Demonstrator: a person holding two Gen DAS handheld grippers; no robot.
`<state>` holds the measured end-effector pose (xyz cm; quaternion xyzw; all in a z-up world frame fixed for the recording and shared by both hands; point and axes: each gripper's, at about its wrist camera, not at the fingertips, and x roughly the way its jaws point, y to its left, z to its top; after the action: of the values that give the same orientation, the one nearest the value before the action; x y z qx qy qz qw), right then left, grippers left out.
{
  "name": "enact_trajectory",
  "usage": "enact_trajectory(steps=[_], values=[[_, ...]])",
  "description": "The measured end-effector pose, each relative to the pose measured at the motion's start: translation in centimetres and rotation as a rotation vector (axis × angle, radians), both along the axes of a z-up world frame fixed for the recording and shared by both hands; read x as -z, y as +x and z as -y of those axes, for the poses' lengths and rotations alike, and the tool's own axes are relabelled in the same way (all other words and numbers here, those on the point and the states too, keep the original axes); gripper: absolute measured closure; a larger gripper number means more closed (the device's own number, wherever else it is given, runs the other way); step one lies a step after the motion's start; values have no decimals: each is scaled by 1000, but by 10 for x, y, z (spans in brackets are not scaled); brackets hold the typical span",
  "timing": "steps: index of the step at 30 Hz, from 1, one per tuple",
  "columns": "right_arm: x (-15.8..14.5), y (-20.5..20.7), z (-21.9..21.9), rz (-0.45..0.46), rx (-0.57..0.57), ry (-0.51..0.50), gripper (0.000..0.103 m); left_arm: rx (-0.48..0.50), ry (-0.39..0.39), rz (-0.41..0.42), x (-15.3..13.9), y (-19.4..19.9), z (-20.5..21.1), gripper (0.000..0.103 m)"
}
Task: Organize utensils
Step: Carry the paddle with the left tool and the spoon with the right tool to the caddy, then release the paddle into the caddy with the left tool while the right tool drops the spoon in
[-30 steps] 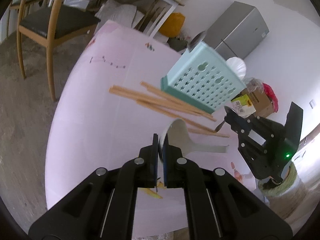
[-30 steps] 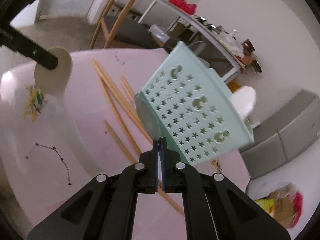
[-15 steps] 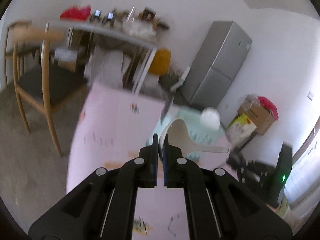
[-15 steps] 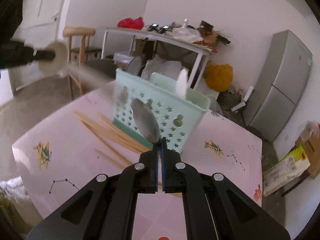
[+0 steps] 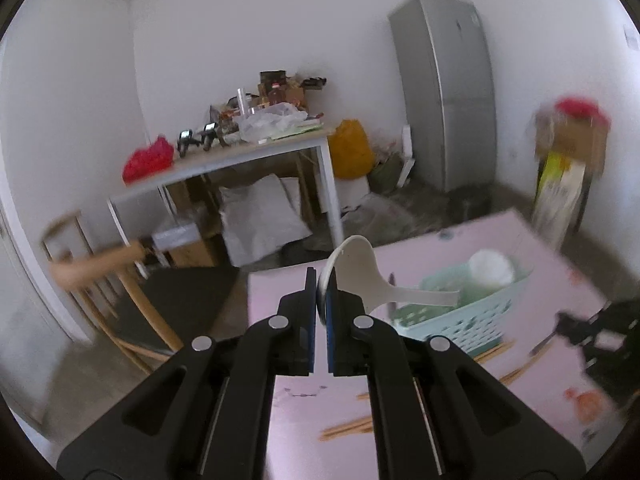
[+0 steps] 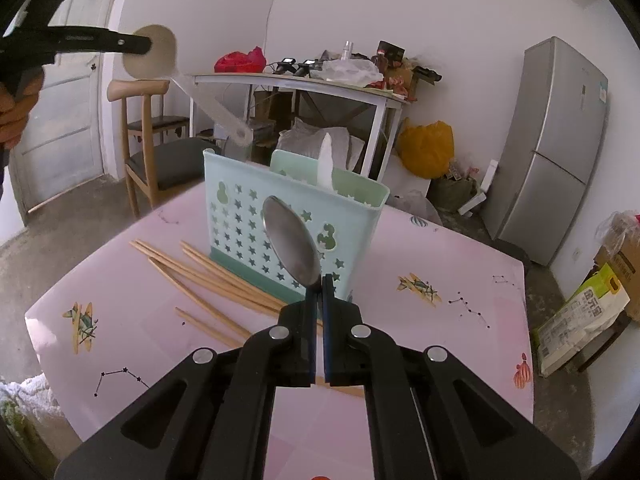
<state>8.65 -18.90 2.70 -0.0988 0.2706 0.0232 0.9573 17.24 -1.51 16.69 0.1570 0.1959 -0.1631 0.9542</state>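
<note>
My left gripper [image 5: 322, 296] is shut on the bowl rim of a white plastic spoon [image 5: 360, 276], whose handle points right toward the mint star-pattern basket [image 5: 472, 312]. In the right wrist view the left gripper [image 6: 136, 44] hangs high at upper left. The white spoon [image 6: 154, 54] slants down toward the left end of the basket [image 6: 240, 216]. My right gripper [image 6: 318, 284] is shut on the neck of a metal spoon [image 6: 292, 240], its bowl upright in front of the basket. A white utensil [image 6: 326, 160] stands inside the basket. Wooden chopsticks [image 6: 208, 276] lie on the pink table [image 6: 120, 344].
A wooden chair [image 6: 152, 136] stands beyond the table's far left corner. Behind it is a cluttered white table [image 6: 304, 80]. A grey fridge [image 6: 560, 140] and a cardboard box with bags [image 6: 592, 304] are at the right. The pink table's edges are close on all sides.
My left gripper has risen well above the table with the white spoon and rolled toward level. My right gripper has rolled upright with the metal spoon and drawn back a little from the basket.
</note>
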Motion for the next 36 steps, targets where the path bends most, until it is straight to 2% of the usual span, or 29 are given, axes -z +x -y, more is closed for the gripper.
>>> enact_trajectory(steps=[7,10,13,15,18,24,25,27,31,36], values=[[2,2,4,-1,3,18,101,12,209,13,7,21,42,100],[3,2,4,-4,3,21,101,38,228,-27,13,31,55,100],[5,2,4,-6,4,27,101,61,211,-73,20,42,61,98],[5,2,5,-7,5,35,101,79,176,-114,23,51,64,97],[6,2,5,-10,8,43,101,118,80,-182,27,63,66,92],[4,3,6,-8,15,58,101,202,-172,-295,32,77,55,84],[3,3,7,-7,16,64,101,209,-199,-299,32,78,53,79],[1,3,8,-5,20,76,101,223,-265,-296,30,76,44,75],[-9,3,14,14,26,118,101,226,-348,-286,27,70,26,67],[-37,1,27,86,19,216,101,206,-444,-300,34,51,-4,66]])
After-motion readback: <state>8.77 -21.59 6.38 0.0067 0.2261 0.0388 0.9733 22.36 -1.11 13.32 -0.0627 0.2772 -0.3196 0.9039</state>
